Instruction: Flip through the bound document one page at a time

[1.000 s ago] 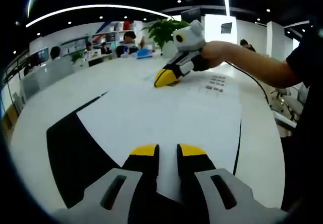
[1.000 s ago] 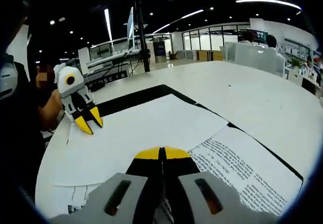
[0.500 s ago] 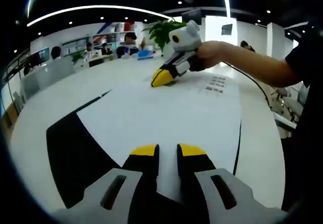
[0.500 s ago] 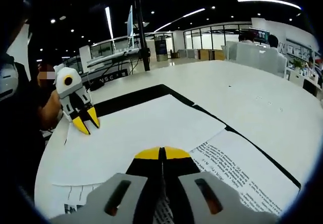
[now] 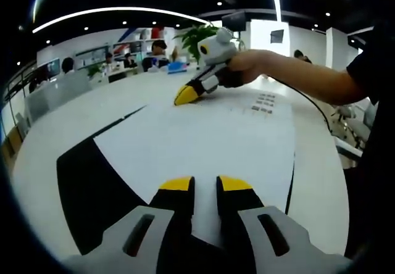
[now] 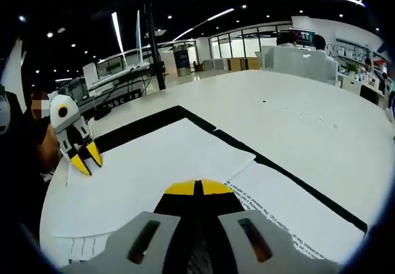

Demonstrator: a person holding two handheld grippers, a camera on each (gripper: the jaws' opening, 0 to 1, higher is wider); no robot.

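The bound document lies open on a black mat (image 5: pixel 86 181). Its turned page (image 5: pixel 203 138) shows a blank white back. My left gripper (image 5: pixel 205 184) rests low over this page's near edge, jaws slightly apart and open. At the far edge, my right gripper (image 5: pixel 183 95) is held by a hand, yellow tips pinched together at the page. In the right gripper view, my right gripper (image 6: pixel 197 187) is shut on the edge of the blank page (image 6: pixel 154 163), with a printed page (image 6: pixel 290 206) exposed beneath. The left gripper (image 6: pixel 82 158) stands at the page's far left, tips apart.
The mat lies on a large white table (image 5: pixel 74 113). A person's bare arm (image 5: pixel 302 76) and a thin cable reach in from the right. A potted plant (image 5: pixel 197 36), desks and seated people stand far behind. The black mat border (image 6: pixel 154 120) frames the document.
The right gripper has moved leftward and slightly up along the page's far edge, carrying the page with it. The left gripper has stayed put, still open.
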